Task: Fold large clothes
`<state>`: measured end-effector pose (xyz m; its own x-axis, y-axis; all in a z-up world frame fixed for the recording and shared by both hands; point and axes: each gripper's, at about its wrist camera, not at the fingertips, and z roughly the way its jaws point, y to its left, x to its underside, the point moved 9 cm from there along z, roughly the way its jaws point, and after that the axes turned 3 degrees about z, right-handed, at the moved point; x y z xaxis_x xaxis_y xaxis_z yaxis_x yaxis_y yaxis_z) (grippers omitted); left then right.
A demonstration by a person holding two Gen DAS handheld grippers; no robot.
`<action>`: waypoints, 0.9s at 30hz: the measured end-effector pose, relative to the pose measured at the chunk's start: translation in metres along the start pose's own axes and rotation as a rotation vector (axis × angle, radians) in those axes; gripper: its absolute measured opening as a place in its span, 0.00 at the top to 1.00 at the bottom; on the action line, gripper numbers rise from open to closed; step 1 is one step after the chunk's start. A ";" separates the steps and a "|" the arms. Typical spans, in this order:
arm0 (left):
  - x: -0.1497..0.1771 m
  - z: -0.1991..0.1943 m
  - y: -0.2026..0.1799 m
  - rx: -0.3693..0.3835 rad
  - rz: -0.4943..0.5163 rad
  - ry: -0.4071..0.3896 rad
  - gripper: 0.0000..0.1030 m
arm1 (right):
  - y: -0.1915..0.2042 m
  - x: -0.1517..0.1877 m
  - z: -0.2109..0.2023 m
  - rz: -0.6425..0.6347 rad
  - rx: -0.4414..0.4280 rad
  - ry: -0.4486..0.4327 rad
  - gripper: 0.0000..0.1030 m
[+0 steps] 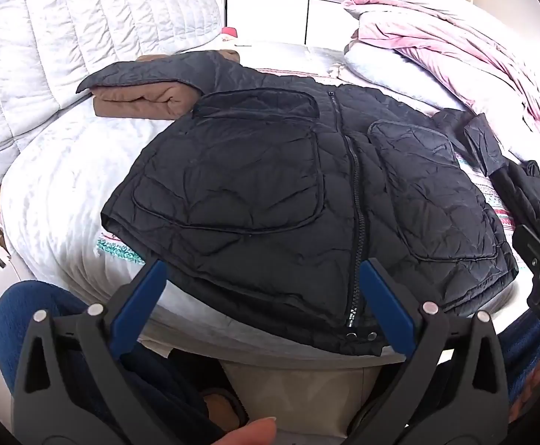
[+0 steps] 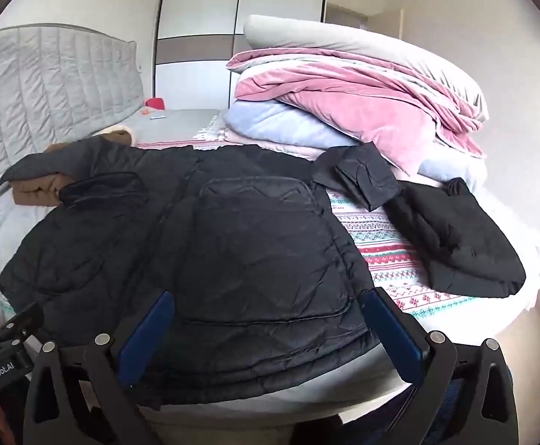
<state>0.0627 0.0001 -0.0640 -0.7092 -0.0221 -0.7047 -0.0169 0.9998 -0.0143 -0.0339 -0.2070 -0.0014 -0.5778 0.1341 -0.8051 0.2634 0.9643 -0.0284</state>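
Observation:
A black quilted jacket [image 1: 277, 193] lies front-up on the bed, zipper closed, hem toward me. It also shows in the right wrist view [image 2: 232, 244]. One sleeve [image 1: 151, 74] rests over a folded brown garment [image 1: 140, 102]; the other sleeve [image 2: 359, 174] lies bent at the right. My left gripper [image 1: 262, 289] is open and empty, just above the hem near the zipper's bottom end. My right gripper [image 2: 270, 319] is open and empty over the hem below the right pocket. A separate black garment [image 2: 462, 237] lies at the right.
A pile of pink and pale blue bedding [image 2: 347, 107] with a pillow fills the far right of the bed. A grey quilted headboard [image 2: 47, 85] stands at the left. A patterned sheet [image 2: 388, 248] lies under the jacket. The bed edge [image 1: 270, 348] is right below the hem.

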 end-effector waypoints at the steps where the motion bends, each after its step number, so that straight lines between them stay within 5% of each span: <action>1: 0.000 0.000 0.001 -0.004 0.001 -0.001 0.00 | 0.000 0.001 0.000 -0.001 0.000 0.001 0.00; 27: -0.003 0.002 -0.007 -0.007 0.037 0.001 0.00 | 0.005 0.001 0.005 -0.003 -0.008 0.006 0.00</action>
<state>0.0662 -0.0071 -0.0628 -0.7098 0.0148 -0.7043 0.0043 0.9999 0.0166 -0.0295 -0.2030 -0.0056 -0.5832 0.1325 -0.8015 0.2550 0.9666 -0.0258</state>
